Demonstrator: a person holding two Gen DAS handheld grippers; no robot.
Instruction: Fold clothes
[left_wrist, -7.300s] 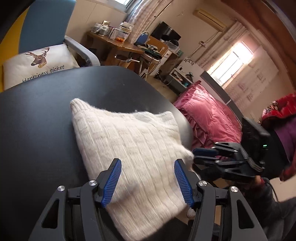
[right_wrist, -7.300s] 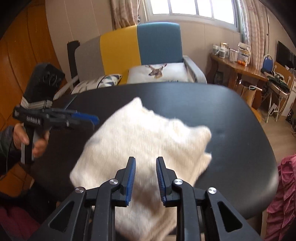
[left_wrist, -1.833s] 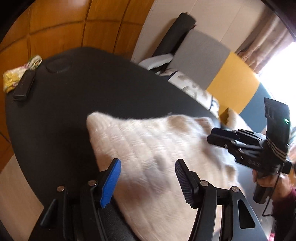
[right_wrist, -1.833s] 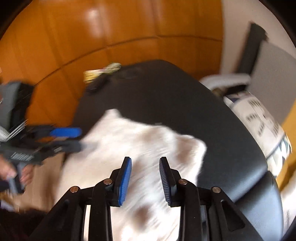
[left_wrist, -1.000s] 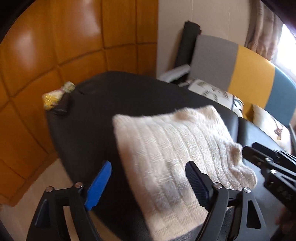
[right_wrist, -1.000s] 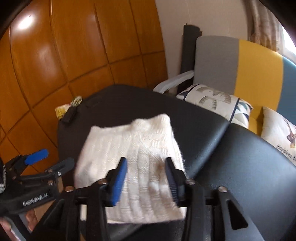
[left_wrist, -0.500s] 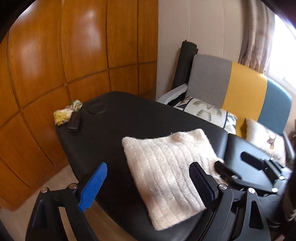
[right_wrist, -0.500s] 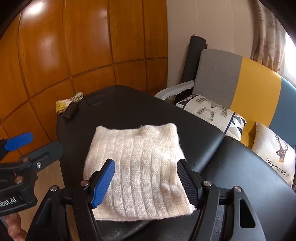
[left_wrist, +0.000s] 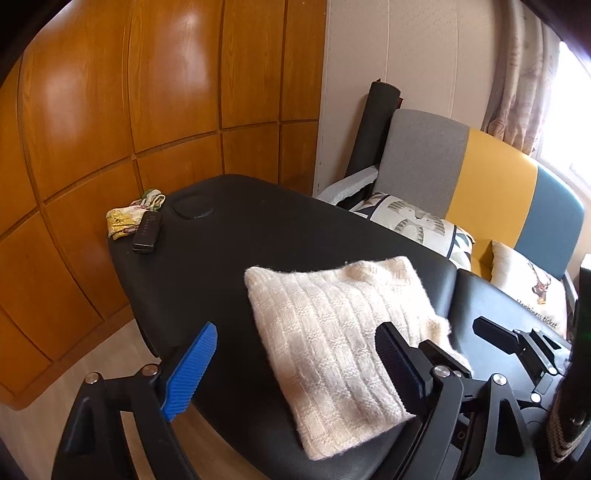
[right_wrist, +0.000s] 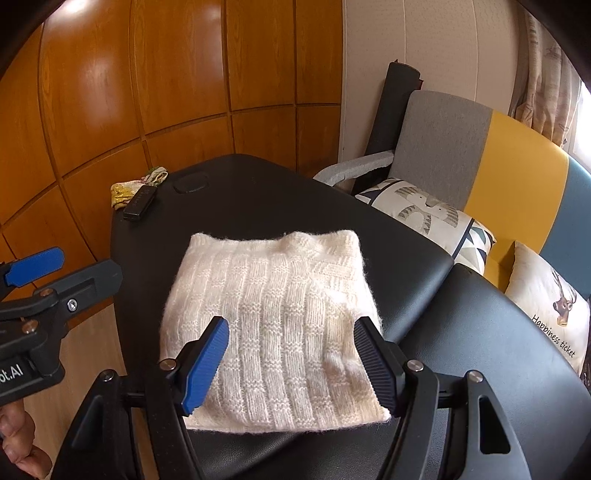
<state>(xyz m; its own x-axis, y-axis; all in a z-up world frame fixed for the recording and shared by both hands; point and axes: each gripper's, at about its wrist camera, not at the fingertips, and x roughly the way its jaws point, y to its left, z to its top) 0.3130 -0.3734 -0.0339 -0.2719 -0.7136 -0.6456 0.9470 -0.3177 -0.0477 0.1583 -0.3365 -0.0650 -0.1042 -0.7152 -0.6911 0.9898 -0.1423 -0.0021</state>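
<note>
A cream knitted sweater (right_wrist: 273, 317) lies folded into a thick square on the black padded table (right_wrist: 258, 192). It also shows in the left wrist view (left_wrist: 332, 332). My right gripper (right_wrist: 291, 354) is open and empty, held just above the sweater's near edge. My left gripper (left_wrist: 295, 365) is open wide and empty, off the table's near left edge, beside the sweater. The left gripper also shows at the left of the right wrist view (right_wrist: 37, 266). The right gripper shows at the right of the left wrist view (left_wrist: 517, 343).
A black remote (left_wrist: 147, 231) and a yellow patterned cloth (left_wrist: 125, 218) lie at the table's far left corner. A grey, yellow and blue sofa (right_wrist: 498, 166) with printed cushions (right_wrist: 424, 210) stands behind the table. Wooden wall panels (left_wrist: 110, 110) rise on the left.
Both grippers have drawn back from the sweater and opened wider. The folded sweater stays flat on the table.
</note>
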